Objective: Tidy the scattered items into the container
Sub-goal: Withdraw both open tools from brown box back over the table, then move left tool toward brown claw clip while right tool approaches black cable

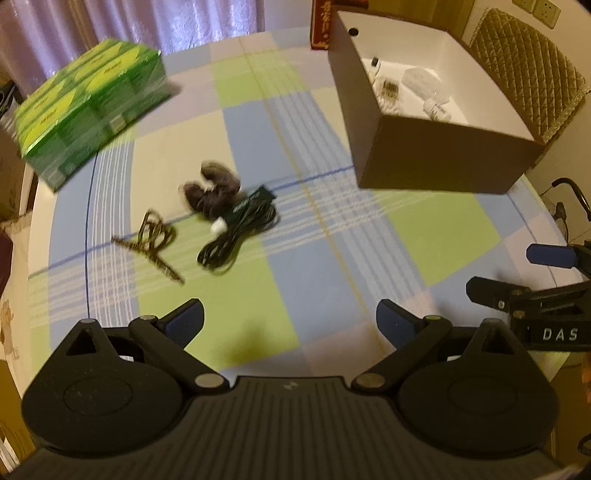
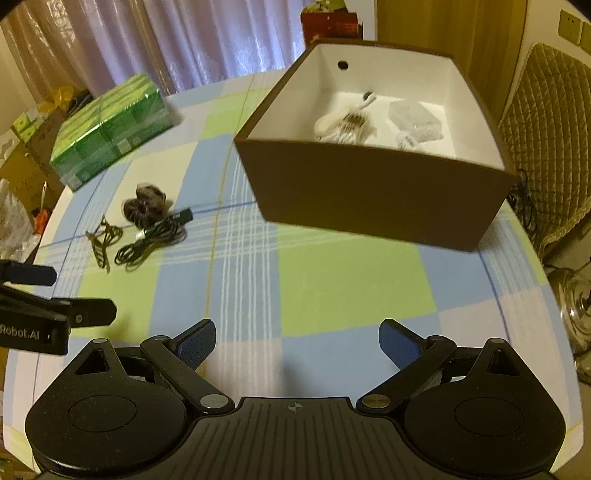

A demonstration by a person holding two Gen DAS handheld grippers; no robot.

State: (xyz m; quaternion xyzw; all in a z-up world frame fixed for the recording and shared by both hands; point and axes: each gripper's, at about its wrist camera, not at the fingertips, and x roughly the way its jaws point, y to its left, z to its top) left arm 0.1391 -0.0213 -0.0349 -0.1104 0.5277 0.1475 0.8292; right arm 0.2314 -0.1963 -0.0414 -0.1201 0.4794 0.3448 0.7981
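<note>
A brown box (image 1: 439, 155) (image 2: 373, 192) with a white inside stands on the checked tablecloth and holds a white cable bundle (image 2: 343, 127) and a clear wrapped item (image 2: 417, 122). Three loose items lie together on the cloth: a dark fuzzy scrunchie (image 1: 212, 190) (image 2: 146, 205), a coiled black cable (image 1: 240, 229) (image 2: 153, 236) and a thin patterned strap (image 1: 151, 242) (image 2: 101, 242). My left gripper (image 1: 290, 325) hovers open, short of these items. My right gripper (image 2: 297, 343) is open too, in front of the box, with nothing between its fingers.
A green shrink-wrapped pack of cartons (image 1: 88, 107) (image 2: 110, 129) sits at the table's far left. A red box (image 2: 328, 24) stands behind the brown one. A quilted chair back (image 1: 528, 66) is at the right, curtains at the back. The table edge curves round near both sides.
</note>
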